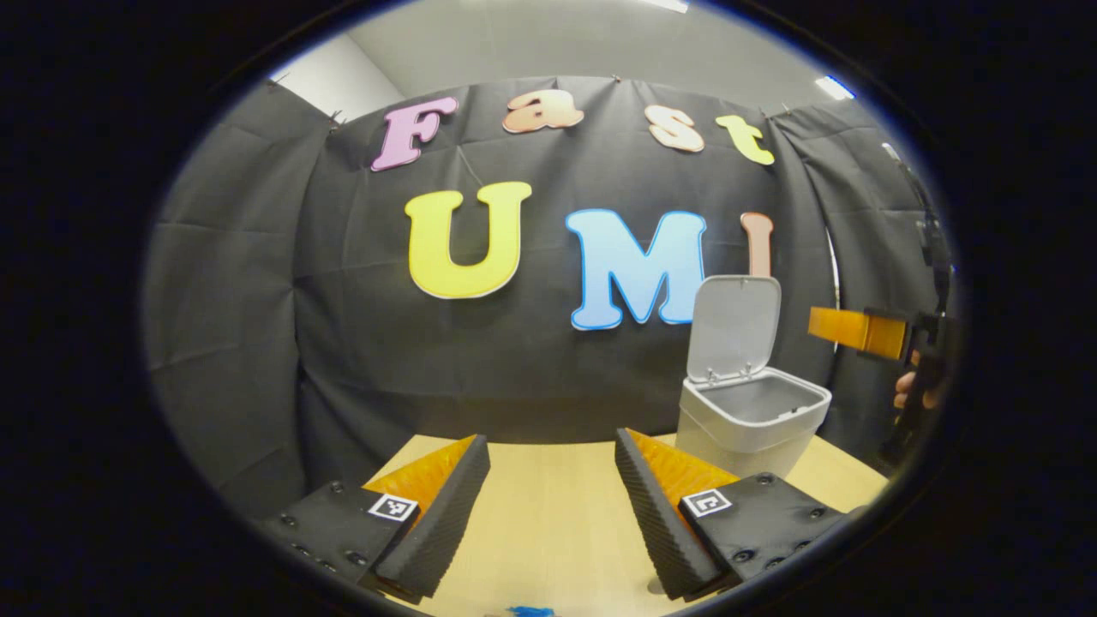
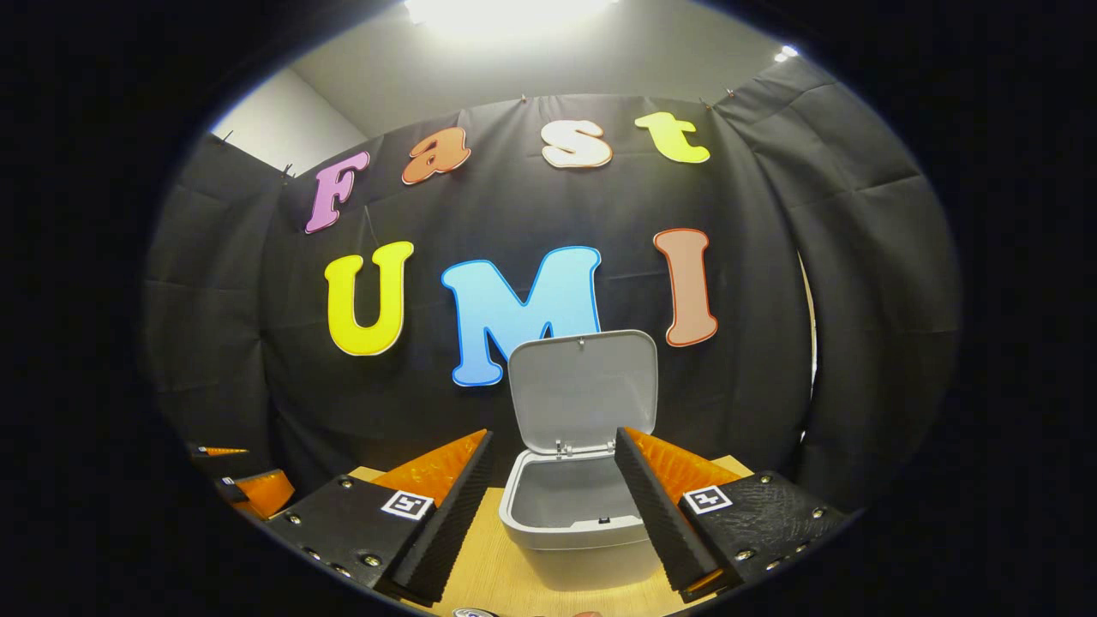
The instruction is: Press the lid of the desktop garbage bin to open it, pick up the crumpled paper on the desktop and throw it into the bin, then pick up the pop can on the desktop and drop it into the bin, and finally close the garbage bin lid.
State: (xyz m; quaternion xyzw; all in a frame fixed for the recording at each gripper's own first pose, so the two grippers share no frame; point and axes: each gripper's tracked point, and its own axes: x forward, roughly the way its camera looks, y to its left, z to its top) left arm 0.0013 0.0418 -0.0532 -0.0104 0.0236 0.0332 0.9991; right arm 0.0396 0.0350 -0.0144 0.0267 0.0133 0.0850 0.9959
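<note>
Wooden desktop, open bin, cloth wall

Each gripper — left gripper, right gripper — has ribbed wedge fingers on black screw-studded plates with square black-and-white markers.

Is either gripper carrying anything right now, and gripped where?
Nothing is held. The left gripper and right gripper both have open, empty jaws; the grey plastic desktop bin stands open.
</note>
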